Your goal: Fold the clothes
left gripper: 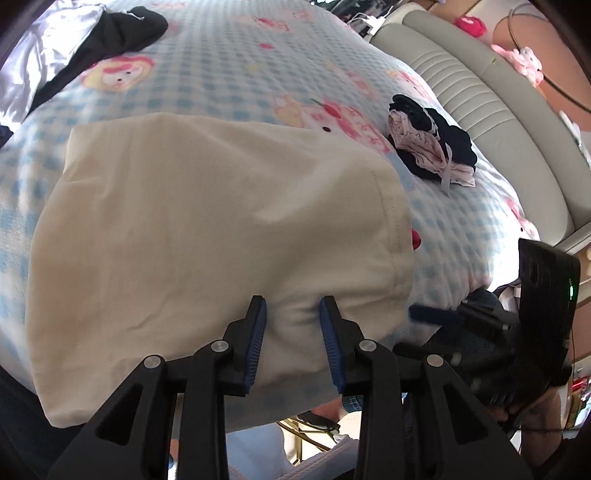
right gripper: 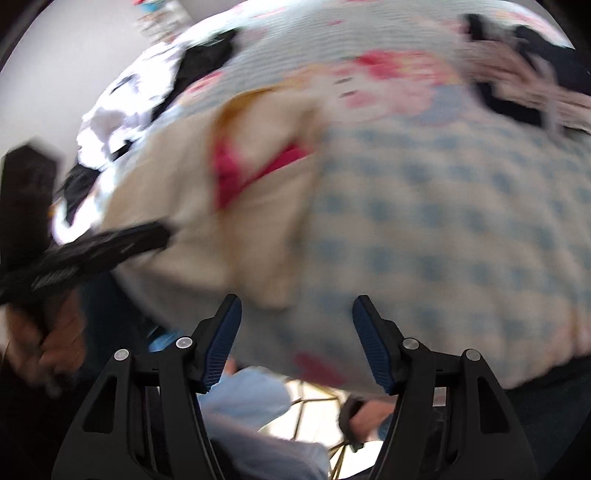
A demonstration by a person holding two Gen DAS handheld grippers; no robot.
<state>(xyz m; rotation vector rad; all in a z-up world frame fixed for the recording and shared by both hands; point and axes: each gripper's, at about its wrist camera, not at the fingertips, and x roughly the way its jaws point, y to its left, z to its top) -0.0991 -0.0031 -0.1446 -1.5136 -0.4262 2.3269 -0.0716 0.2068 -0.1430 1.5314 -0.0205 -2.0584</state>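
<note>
A folded cream garment point(left gripper: 207, 229) lies on the blue-checked cartoon blanket point(left gripper: 240, 66), close to the bed's near edge. My left gripper point(left gripper: 293, 306) is at the garment's near edge. Its jaws are partly closed and pinch a puckered bulge of the cloth. In the blurred right wrist view the cream garment point(right gripper: 207, 240) shows pink and yellow trim at its top. My right gripper point(right gripper: 297, 306) stands wide open with nothing between its fingers, just right of the garment's corner, above the blanket point(right gripper: 443, 221). A hand point(right gripper: 40, 332) holds the left gripper point(right gripper: 92, 243) at the far left.
A small pile of dark and pink-white clothes point(left gripper: 432, 144) sits at the right of the bed. A black garment point(left gripper: 125, 26) and shiny white cloth point(left gripper: 44, 55) lie at the far left. A grey padded bench point(left gripper: 480, 92) runs along the right side. A person's light blue trouser legs point(right gripper: 251, 406) are below.
</note>
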